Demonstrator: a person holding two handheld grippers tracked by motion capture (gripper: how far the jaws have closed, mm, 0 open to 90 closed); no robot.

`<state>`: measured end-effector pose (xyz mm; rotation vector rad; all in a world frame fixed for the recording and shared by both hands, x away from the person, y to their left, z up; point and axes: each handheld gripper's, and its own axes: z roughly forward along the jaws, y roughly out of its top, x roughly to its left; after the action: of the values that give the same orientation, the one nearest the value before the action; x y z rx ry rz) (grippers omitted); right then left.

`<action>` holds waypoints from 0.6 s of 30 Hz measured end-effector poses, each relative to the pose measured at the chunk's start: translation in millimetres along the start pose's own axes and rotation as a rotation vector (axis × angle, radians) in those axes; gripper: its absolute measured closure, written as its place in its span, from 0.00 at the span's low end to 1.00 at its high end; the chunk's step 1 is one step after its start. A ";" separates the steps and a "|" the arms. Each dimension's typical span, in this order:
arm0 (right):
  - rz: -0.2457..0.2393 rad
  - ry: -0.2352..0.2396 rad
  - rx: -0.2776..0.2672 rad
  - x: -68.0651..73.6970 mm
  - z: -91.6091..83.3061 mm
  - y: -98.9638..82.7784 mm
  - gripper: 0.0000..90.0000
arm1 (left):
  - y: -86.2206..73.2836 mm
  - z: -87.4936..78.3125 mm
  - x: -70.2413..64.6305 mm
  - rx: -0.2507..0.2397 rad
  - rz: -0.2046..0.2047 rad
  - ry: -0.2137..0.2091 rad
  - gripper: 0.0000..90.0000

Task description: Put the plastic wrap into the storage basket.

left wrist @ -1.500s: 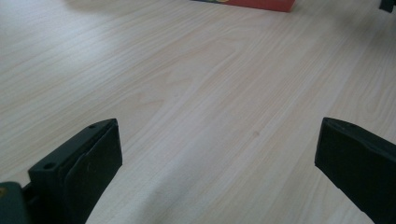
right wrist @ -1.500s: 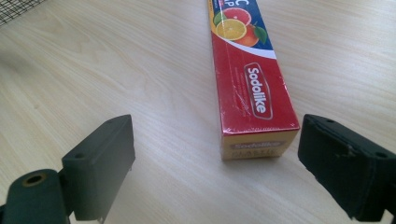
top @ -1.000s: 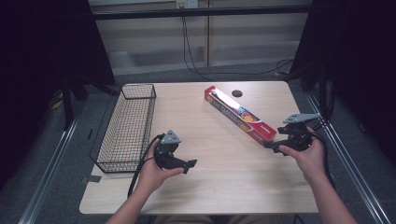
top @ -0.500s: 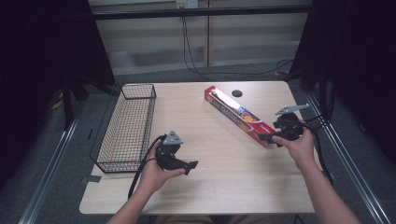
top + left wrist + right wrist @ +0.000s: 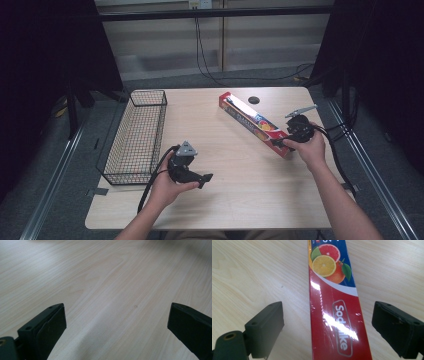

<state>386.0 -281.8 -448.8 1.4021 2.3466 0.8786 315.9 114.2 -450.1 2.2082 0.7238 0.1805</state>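
The long red box (image 5: pixel 337 307) carries a white-outlined badge with white lettering that reads roughly "Sodalike", though glare from the shiny wrap cuts across the middle letters; above the badge a white curved band gives way to a blue field with a picture of a halved lemon, a grapefruit slice, an orange and green leaves, and a narrow yellow stripe runs along one upper edge. In the high view the same box (image 5: pixel 255 123) lies flat and slantwise on the right half of the wooden table (image 5: pixel 225 200), its far end near a small dark round hole (image 5: pixel 254 100) in the tabletop and its near end at the right gripper (image 5: pixel 281 143). The right gripper (image 5: pixel 327 332) is released: its two black jaws stand wide on either side of the box's near end, with clear wood showing between each pad and the box, so nothing is grasped. The left gripper (image 5: pixel 202 179) rests low over the bare middle of the table in the person's left hand (image 5: pixel 167 182), and in the left gripper view its jaws (image 5: pixel 115 327) are likewise spread apart over plain wood grain. A black wire basket (image 5: pixel 137 135) stands along the table's left edge, well apart from the box, with nothing lying between them on the tabletop. Black cables hang down the wall behind the table
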 end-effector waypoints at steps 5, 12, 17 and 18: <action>0.007 0.001 0.013 -1.0 7.0 3.7 0.11 | 0.1 -0.1 -0.3 0.007 0.007 0.001 0.02; 0.004 -0.003 0.028 -2.3 14.3 5.4 0.11 | 0.0 0.8 -1.8 0.007 0.007 -0.002 0.02; 0.010 -0.006 0.026 -3.5 18.1 5.8 0.11 | -0.9 2.1 -1.1 0.009 0.010 -0.002 0.02; 0.010 -0.006 0.026 -3.5 18.1 5.8 0.11 | -0.9 2.1 -1.1 0.009 0.010 -0.002 0.02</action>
<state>401.0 -276.3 -459.6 1.4254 2.3565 0.8484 315.3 112.7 -452.1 2.2208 0.7133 0.1803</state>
